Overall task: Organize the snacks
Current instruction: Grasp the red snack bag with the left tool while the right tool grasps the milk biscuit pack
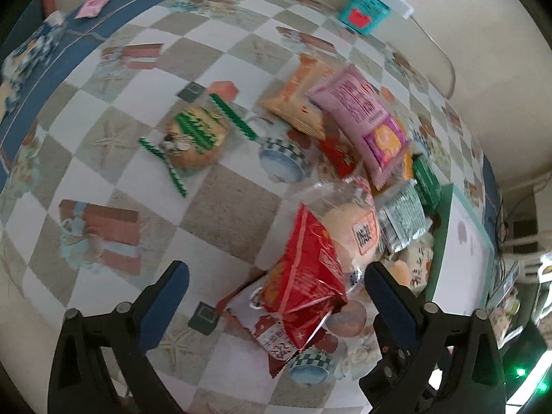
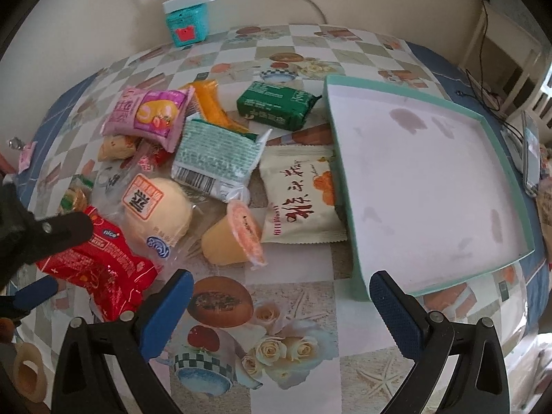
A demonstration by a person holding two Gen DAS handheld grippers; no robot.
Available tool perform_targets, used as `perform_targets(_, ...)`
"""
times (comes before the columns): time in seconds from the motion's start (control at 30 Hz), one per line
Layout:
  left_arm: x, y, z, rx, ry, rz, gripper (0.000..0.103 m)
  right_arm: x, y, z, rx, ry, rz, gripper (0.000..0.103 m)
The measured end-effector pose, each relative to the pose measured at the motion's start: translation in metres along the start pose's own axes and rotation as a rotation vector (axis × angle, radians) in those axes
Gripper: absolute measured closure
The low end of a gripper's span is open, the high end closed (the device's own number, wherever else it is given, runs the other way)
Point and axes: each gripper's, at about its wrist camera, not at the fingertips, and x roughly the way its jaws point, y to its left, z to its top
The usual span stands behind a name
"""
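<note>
A pile of snack packets lies on the patterned tablecloth. My left gripper [image 1: 276, 283] is open with its jaws on either side of a red packet [image 1: 307, 276], which also shows in the right wrist view [image 2: 103, 269]. My right gripper [image 2: 281, 293] is open and empty above the cloth, just in front of the empty teal-rimmed tray [image 2: 424, 179]. Near it lie an orange jelly cup [image 2: 234, 236], a cream packet [image 2: 296, 196], a clear-wrapped bun [image 2: 158, 210], a silver-green packet [image 2: 217, 151], a pink packet [image 2: 148, 114] and a dark green packet [image 2: 276, 103].
A round cookie in green-edged wrap [image 1: 195, 136] lies apart on the cloth. A small pink packet [image 1: 95, 3] sits at the far table edge. A teal box [image 2: 186, 24] with a white plug and cable stands by the wall. A phone [image 2: 531, 151] lies right of the tray.
</note>
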Motion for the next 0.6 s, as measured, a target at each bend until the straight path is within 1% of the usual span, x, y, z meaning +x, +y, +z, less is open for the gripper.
perform_targets(0.03, 0.001, -0.003, -0.001, 0.014, 0.003, 0.003, 0.015, 0.0, -0.001, 0.0, 0.004, -0.001, 0.002, 0.0)
perform_targets(0.07, 0.003, -0.007, -0.003, 0.035, 0.011, 0.006, 0.019, -0.001, -0.002, 0.0, 0.007, -0.002, 0.003, 0.0)
perform_targets(0.1, 0.007, -0.012, -0.004, 0.053, 0.022, 0.004, 0.026, -0.001, -0.003, 0.0, 0.008, -0.002, 0.003, 0.0)
perform_targets(0.2, 0.015, -0.02, -0.006, 0.061, 0.05, 0.0, 0.035, -0.001, -0.005, 0.001, 0.008, -0.003, 0.001, 0.0)
perform_targets(0.27, 0.016, -0.021, -0.006, 0.057, 0.052, -0.01, 0.044, -0.001, -0.005, 0.0, 0.009, -0.003, -0.001, 0.0)
perform_targets(0.4, 0.015, -0.022, -0.006, 0.053, 0.037, -0.012, 0.045, -0.001, -0.006, 0.0, 0.013, -0.002, 0.0, 0.0)
perform_targets(0.5, 0.008, -0.018, -0.004, 0.038, 0.017, -0.033, 0.046, -0.001, -0.005, 0.0, 0.01, -0.004, 0.001, 0.0)
perform_targets(0.6, -0.002, -0.013, -0.005, 0.026, -0.006, -0.033, 0.047, -0.002, -0.005, 0.0, 0.007, -0.006, 0.004, 0.0)
